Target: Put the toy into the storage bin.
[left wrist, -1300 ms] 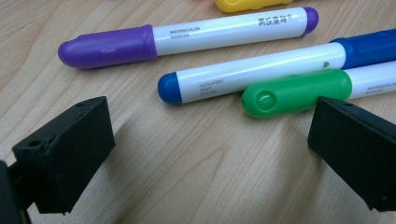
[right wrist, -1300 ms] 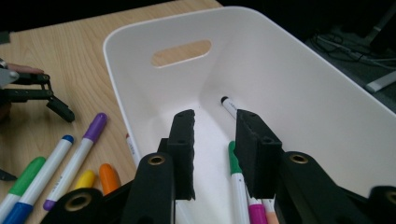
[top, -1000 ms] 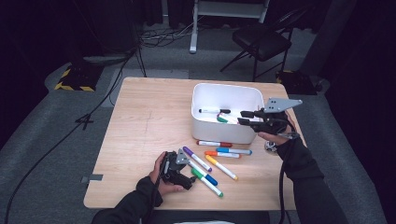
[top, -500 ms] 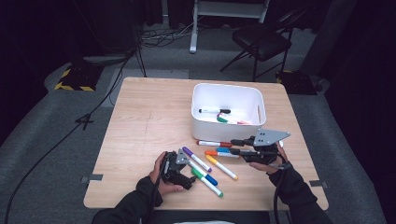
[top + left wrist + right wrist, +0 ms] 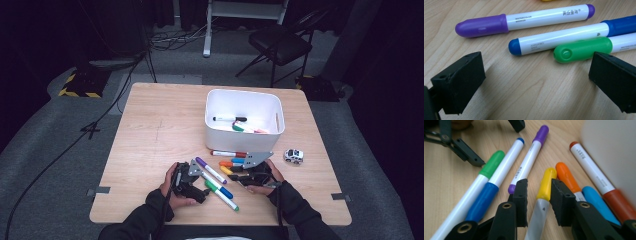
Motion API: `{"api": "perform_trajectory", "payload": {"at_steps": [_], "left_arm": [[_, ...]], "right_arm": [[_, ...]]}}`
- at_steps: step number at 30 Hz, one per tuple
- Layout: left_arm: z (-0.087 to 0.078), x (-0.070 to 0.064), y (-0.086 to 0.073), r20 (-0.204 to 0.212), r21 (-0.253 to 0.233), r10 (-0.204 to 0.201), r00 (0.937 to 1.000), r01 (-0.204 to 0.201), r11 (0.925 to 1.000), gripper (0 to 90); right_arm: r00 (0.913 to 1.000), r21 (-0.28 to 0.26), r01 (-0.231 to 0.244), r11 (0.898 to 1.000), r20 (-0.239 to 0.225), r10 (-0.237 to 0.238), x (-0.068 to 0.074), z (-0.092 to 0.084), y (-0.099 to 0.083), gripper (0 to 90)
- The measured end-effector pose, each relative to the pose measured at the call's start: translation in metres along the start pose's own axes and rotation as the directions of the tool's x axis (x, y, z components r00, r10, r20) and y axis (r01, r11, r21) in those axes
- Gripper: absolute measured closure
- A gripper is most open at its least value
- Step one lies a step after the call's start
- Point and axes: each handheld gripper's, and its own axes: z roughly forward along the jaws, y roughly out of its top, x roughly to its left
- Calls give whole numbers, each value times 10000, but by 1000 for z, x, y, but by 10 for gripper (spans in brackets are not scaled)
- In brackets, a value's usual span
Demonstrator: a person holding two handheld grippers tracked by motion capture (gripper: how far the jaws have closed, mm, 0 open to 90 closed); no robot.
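My right fingers [image 5: 564, 197] stand slightly apart, straddling the yellow marker [image 5: 544, 187] lying on the worktop [image 5: 160, 125] among the others near the white bin [image 5: 244, 100], while my left gripper [image 5: 534, 85] rests wide open.

Both tongs were black, with blocky matte pads [image 5: 522, 195] and brass-ringed pivot holes. The right tongs [image 5: 240, 176] carried a grey three-cornered plate and black cable; the sleeves were dark.
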Motion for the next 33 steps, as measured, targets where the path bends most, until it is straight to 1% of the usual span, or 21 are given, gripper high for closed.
{"api": "perform_trajectory", "payload": {"at_steps": [5,6,8,9,10,11,12,13,15,16,19,20,22,23,24,25,26,28,30,33], "left_arm": [[0,0,0,-2,3,3,10000,-3,10000,6],[0,0,0,-2,1,0,10000,0,10000,6],[0,0,0,-8,-2,0,10000,0,10000,6],[0,0,0,-7,0,2,10000,-2,10000,6],[0,0,0,-4,-1,-1,10000,1,10000,6],[0,0,0,-4,0,1,10000,-1,10000,6],[0,0,0,-4,-3,0,10000,0,10000,6],[0,0,0,-4,0,0,10000,0,10000,6],[0,0,0,-5,1,1,10000,-1,10000,6],[0,0,0,-3,2,1,10000,-1,10000,6],[0,0,0,-1,3,4,10000,-4,10000,6],[0,0,0,-1,1,-1,10000,1,10000,6],[0,0,0,0,2,-1,10000,1,10000,6],[0,0,0,-1,3,0,10000,0,10000,6],[0,0,0,0,3,-1,10000,1,10000,6],[0,0,0,1,4,2,10000,-2,10000,6],[0,0,0,0,4,2,10000,-2,10000,6],[0,0,0,-1,5,1,10000,-1,10000,6],[0,0,0,-3,3,3,10000,-3,10000,6],[0,0,0,1,5,4,10000,-4,10000,6]], "right_arm": [[9991,335,-400,9986,161,394,-2,12,-3,653],[9985,242,-544,9982,102,541,-1,13,-3,653],[9992,273,-357,9990,203,352,-3,14,-2,664],[9989,231,-445,9987,143,442,-3,14,-2,677],[9989,167,-449,9989,154,447,-4,15,-2,693],[9981,185,-581,9981,213,578,-4,14,-3,710],[9984,159,-492,9987,278,488,-5,14,-3,726],[9984,95,-529,9986,201,527,-5,14,-3,741],[9975,118,-669,9977,212,667,-3,14,-3,745],[9983,94,-545,9985,228,542,-3,13,-4,745],[9994,118,-329,9994,52,328,-4,11,-5,746],[9995,284,-324,9991,54,323,-4,9,-7,747],[9992,235,-381,9990,-109,384,-4,6,-8,747],[9996,214,-266,9994,-127,268,-5,4,-9,747],[9990,238,-404,9989,-168,408,-4,1,-10,748],[9991,61,-377,9993,-172,378,-5,-2,-11,748],[9993,17,-343,9994,-164,343,-5,-6,-12,748],[9993,-242,-351,9991,-127,348,-6,-14,-11,748],[9990,-565,-436,9975,-52,434,-7,-24,-9,748],[9992,-979,-377,9945,78,387,-7,-38,-7,748]]}}
